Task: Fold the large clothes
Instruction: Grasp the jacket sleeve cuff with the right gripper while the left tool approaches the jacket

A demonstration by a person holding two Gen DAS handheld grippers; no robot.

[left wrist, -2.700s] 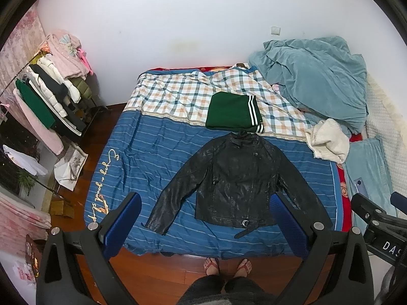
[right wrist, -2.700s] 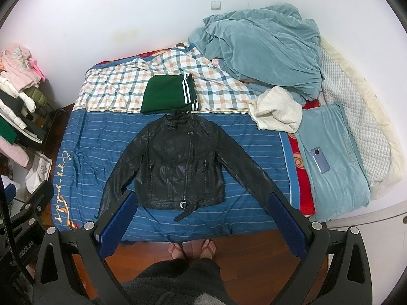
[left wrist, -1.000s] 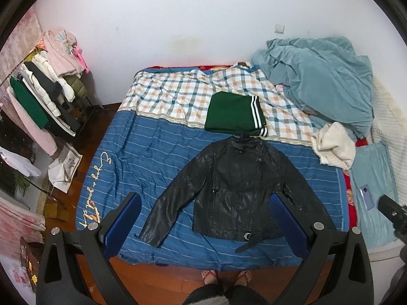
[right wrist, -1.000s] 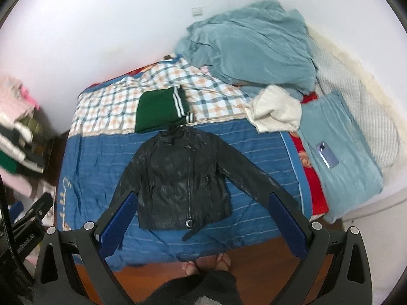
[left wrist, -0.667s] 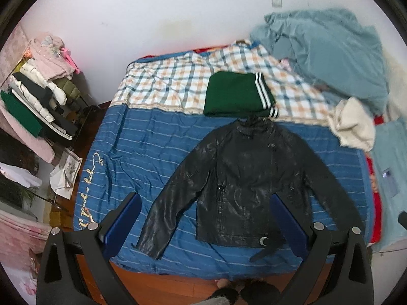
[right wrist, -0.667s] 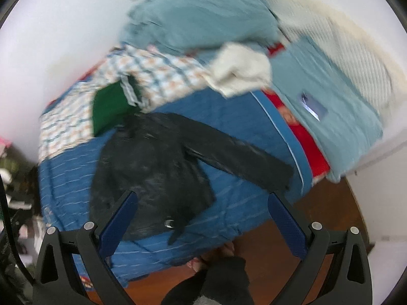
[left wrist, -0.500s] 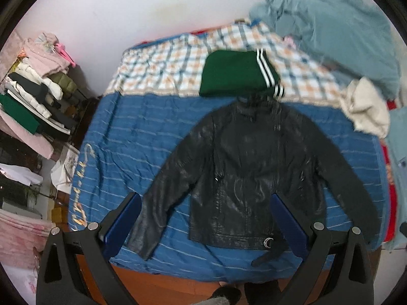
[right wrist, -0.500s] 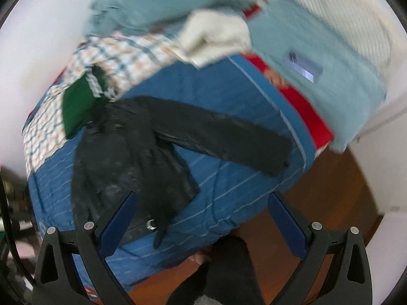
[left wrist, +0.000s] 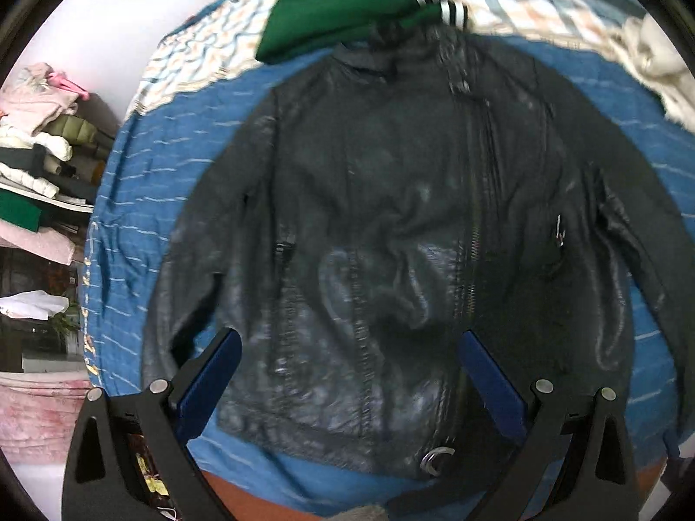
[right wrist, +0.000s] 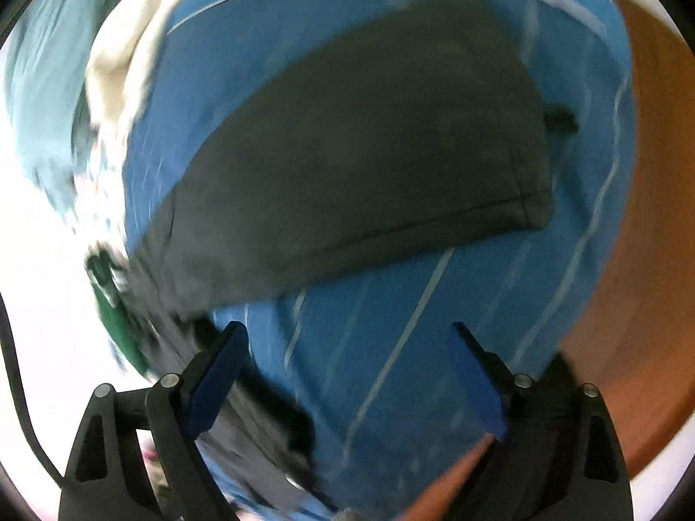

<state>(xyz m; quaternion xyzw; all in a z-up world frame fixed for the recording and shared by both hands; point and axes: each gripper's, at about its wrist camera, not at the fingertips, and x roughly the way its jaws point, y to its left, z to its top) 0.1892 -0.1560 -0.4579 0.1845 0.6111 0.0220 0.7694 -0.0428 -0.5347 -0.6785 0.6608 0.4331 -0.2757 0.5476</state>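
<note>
A black leather jacket (left wrist: pixel 391 225) lies spread flat, front up, on the blue striped bedspread (left wrist: pixel 143 182), sleeves out to both sides. My left gripper (left wrist: pixel 347 373) is open and empty, low over the jacket's hem near the belt buckle (left wrist: pixel 436 460). My right gripper (right wrist: pixel 347 369) is open and empty, close above the bedspread (right wrist: pixel 391 347) just short of the jacket's right sleeve (right wrist: pixel 369 152). The right wrist view is blurred.
A folded green garment with white stripes (left wrist: pixel 347 4) lies at the jacket's collar on a checked sheet. A cream cloth (left wrist: pixel 651 56) and teal blanket (right wrist: pixel 39 87) lie to the right. A clothes rack (left wrist: pixel 39 152) stands left. The wooden floor (right wrist: pixel 643 260) borders the bed.
Both grippers have dropped toward the bed. The left closed in over the jacket's body. The right swung right and down to the right sleeve's cuff end.
</note>
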